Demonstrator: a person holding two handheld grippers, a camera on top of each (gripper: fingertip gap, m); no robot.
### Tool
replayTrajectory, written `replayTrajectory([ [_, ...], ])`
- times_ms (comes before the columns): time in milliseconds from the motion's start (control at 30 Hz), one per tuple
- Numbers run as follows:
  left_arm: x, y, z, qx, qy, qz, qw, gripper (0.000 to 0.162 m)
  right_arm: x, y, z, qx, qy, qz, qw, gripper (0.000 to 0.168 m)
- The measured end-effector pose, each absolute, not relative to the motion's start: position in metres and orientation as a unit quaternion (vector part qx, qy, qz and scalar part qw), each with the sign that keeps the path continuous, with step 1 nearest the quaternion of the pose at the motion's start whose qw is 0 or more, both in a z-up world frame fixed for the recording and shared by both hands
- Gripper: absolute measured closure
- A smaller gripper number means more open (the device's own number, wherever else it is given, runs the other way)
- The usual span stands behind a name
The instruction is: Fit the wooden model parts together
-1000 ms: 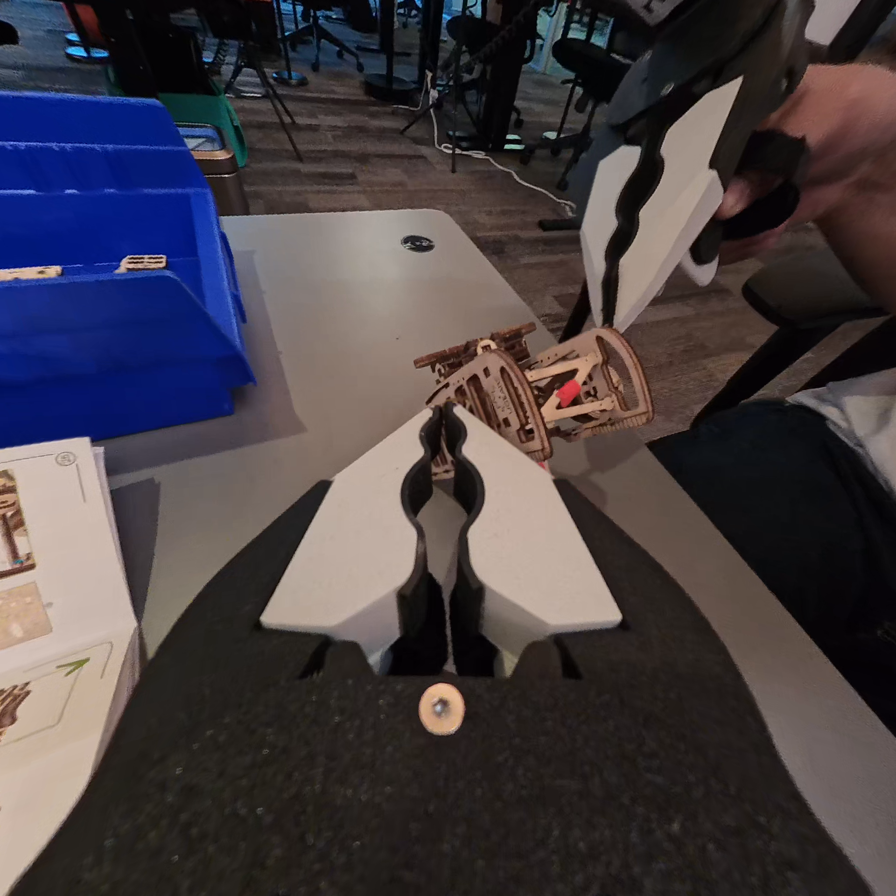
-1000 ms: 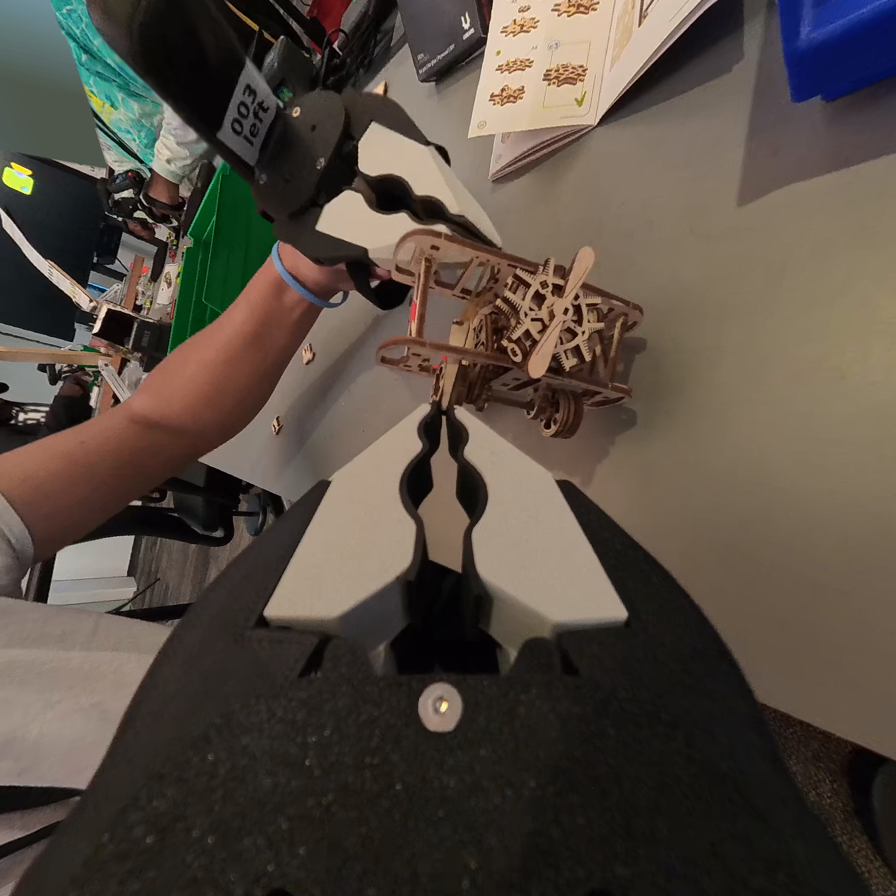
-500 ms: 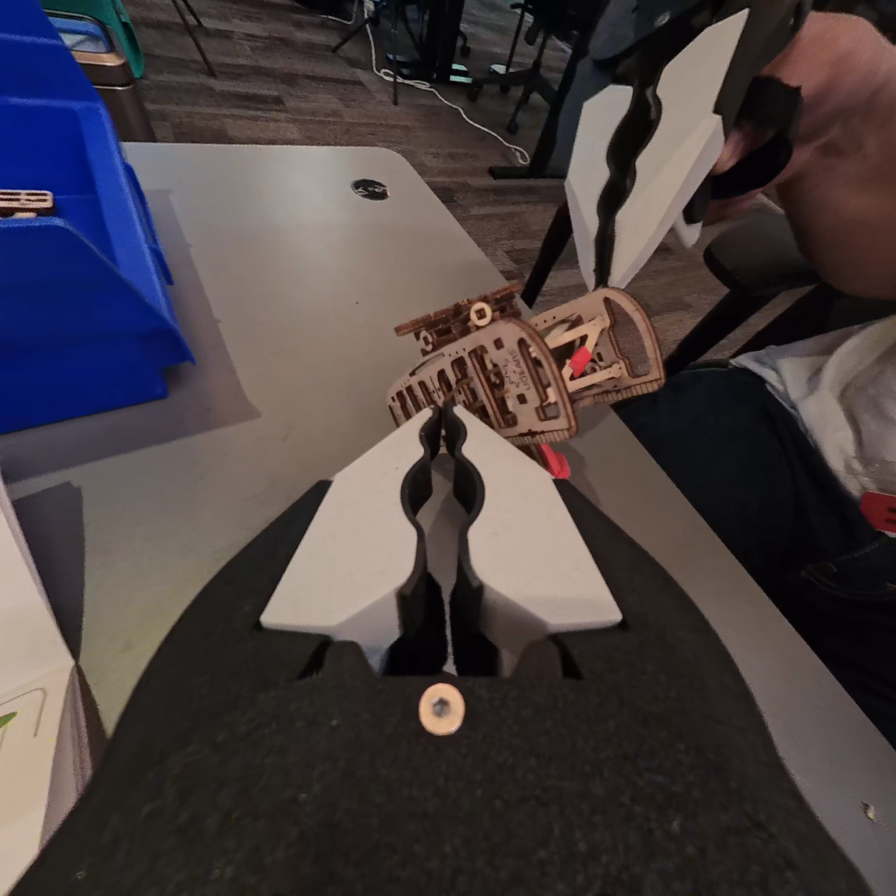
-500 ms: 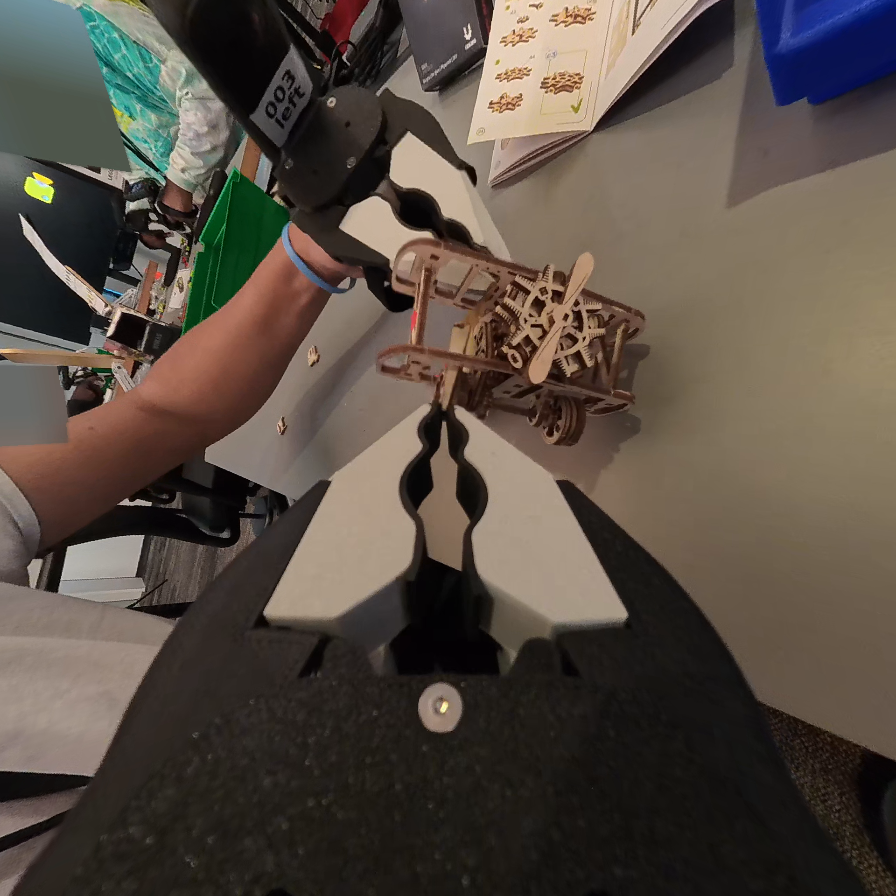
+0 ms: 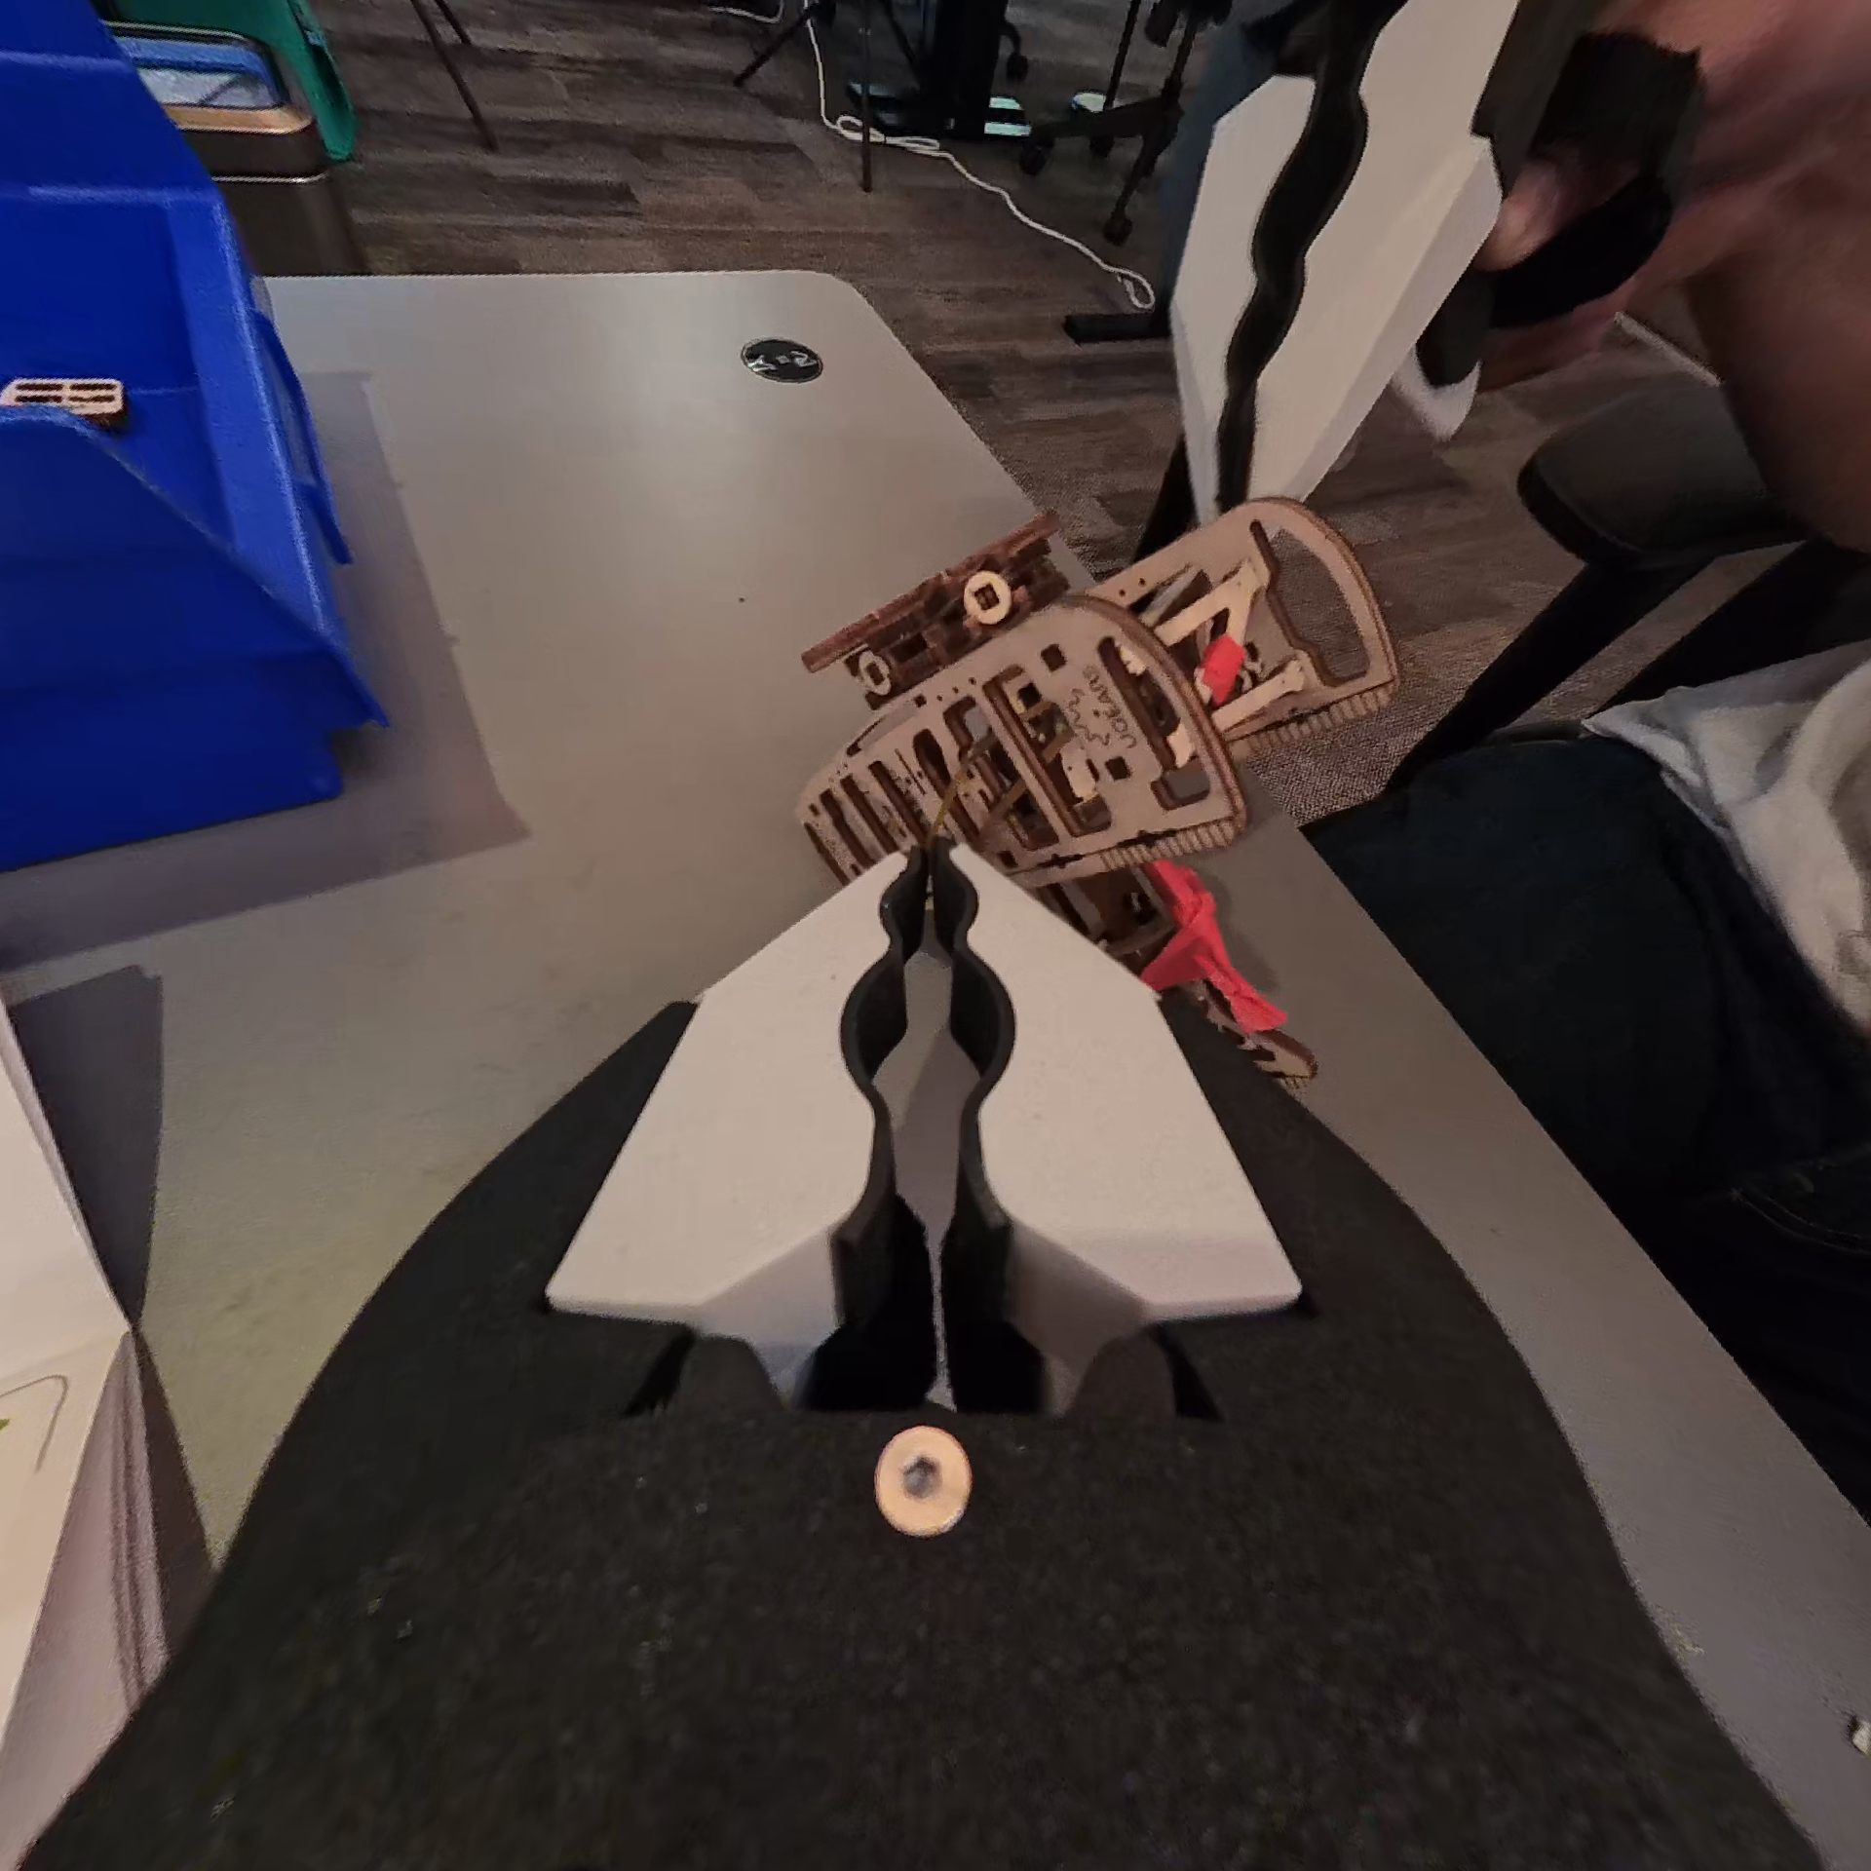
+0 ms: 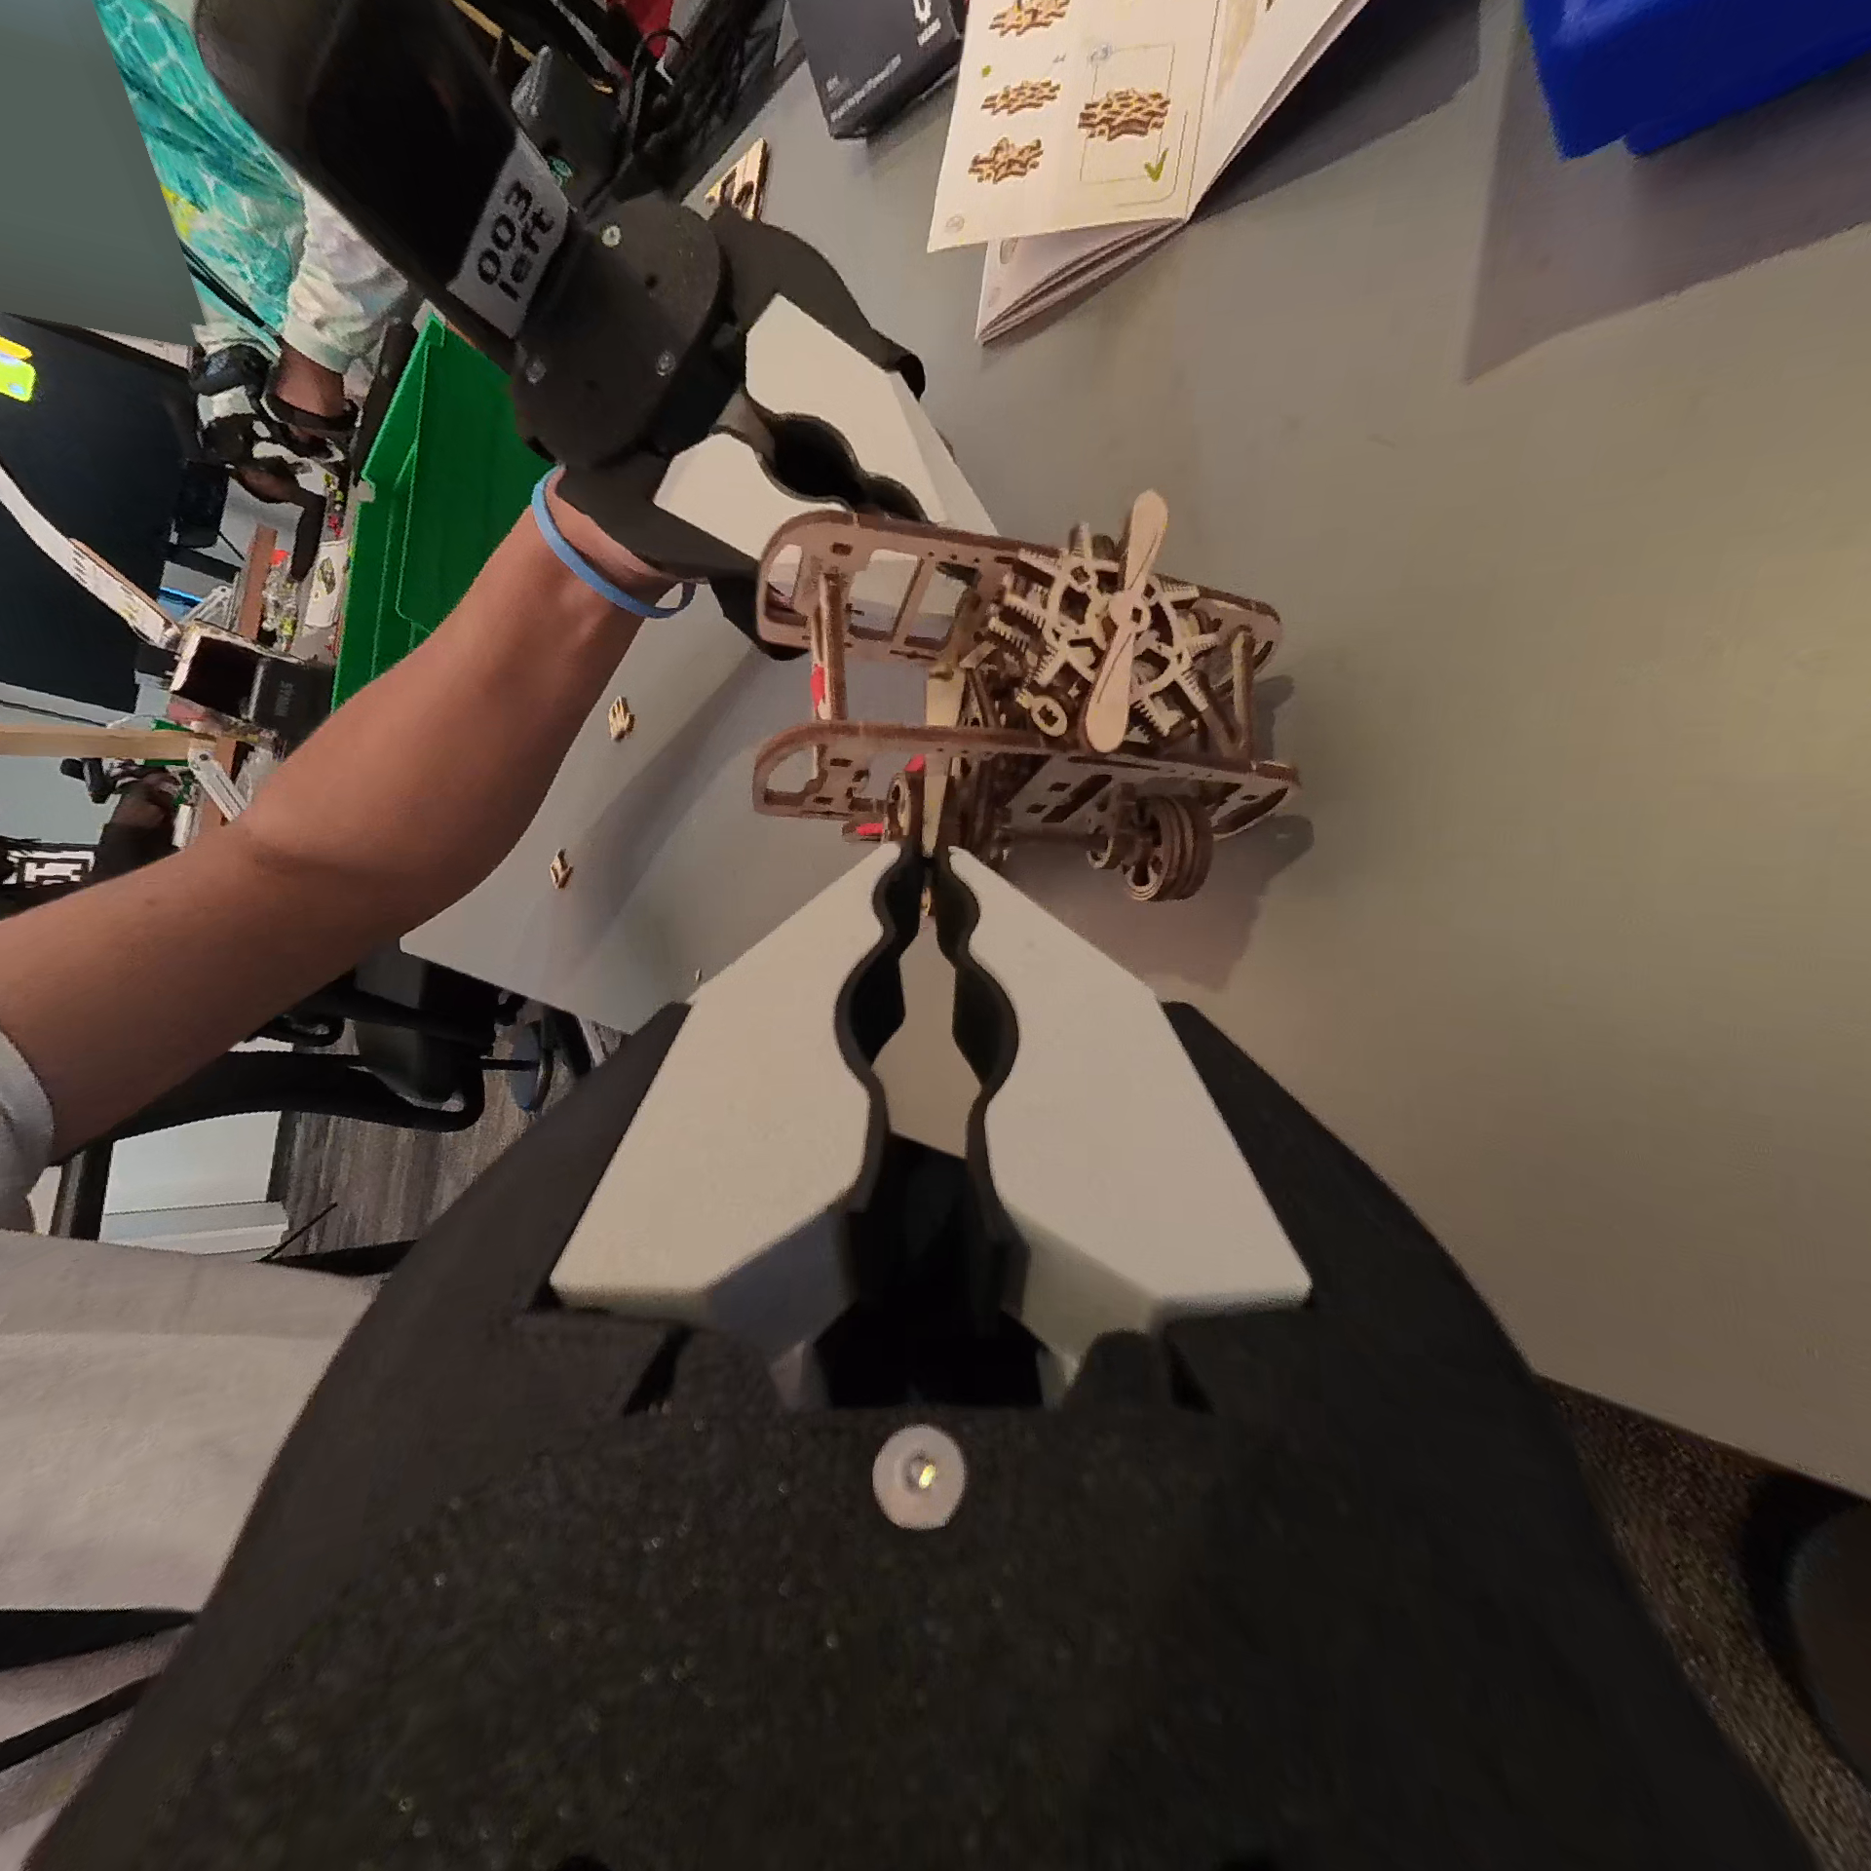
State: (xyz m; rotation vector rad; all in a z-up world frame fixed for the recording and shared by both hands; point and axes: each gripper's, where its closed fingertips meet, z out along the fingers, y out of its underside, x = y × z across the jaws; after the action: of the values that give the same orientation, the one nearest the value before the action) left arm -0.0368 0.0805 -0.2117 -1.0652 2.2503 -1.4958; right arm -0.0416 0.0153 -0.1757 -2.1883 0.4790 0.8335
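Note:
A wooden biplane model (image 5: 1063,729) with a propeller, gears and red bits rests on its side on the grey table (image 5: 607,526), near the edge. My left gripper (image 5: 931,861) is shut on the rim of one wing. In the right wrist view it (image 6: 850,506) grips that wing from the upper left. My right gripper (image 6: 926,871) is shut on a thin wooden piece at the other wing of the model (image 6: 1063,688). In the left wrist view it (image 5: 1230,496) comes down from the upper right onto the far wing.
Blue bins (image 5: 152,506) stand at the left, one holding a small wooden part (image 5: 66,397). An open instruction booklet (image 6: 1114,121) and a black box (image 6: 871,61) lie beyond the model. Small loose wooden pieces (image 6: 620,717) lie near the table edge. A person's legs (image 5: 1620,962) are close alongside. The left gripper's tips are roughly 8 cm from the right gripper's.
Both grippers have stayed shut on the model. The left gripper has swung right and closer, so the blue bins have slid to the left of its view. The model has tipped slightly.

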Motion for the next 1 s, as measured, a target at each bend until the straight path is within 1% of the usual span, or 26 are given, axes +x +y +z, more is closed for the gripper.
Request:
replayTrajectory([
  [167,-0.038,0.082,-0.215,-0.36,0.779,-0.495,0.132,0.162,-0.044,0.007,-0.168,-0.845,0.189,0.331,0.376,0.168],
  [333,-0.039,0.084,-0.223,-0.358,0.796,-0.468,0.138,0.162,-0.042,0.001,-0.173,-0.84,0.203,0.337,0.374,0.167],
  [600,-0.042,0.086,-0.237,-0.355,0.832,-0.406,0.133,0.162,-0.044,0.0,-0.174,-0.839,0.202,0.338,0.375,0.167],
  [767,-0.048,0.079,-0.234,-0.338,0.841,-0.404,0.123,0.162,-0.047,0.002,-0.175,-0.834,0.199,0.348,0.378,0.168],
  [867,-0.052,0.082,-0.241,-0.334,0.853,-0.382,0.119,0.162,-0.049,0.003,-0.175,-0.828,0.198,0.359,0.383,0.167],
  [933,-0.053,0.078,-0.235,-0.337,0.843,-0.406,0.103,0.162,-0.052,0.002,-0.175,-0.828,0.193,0.36,0.383,0.168],
  [1000,-0.054,0.067,-0.219,-0.331,0.821,-0.457,0.088,0.162,-0.055,0.001,-0.175,-0.832,0.186,0.355,0.383,0.168],
])
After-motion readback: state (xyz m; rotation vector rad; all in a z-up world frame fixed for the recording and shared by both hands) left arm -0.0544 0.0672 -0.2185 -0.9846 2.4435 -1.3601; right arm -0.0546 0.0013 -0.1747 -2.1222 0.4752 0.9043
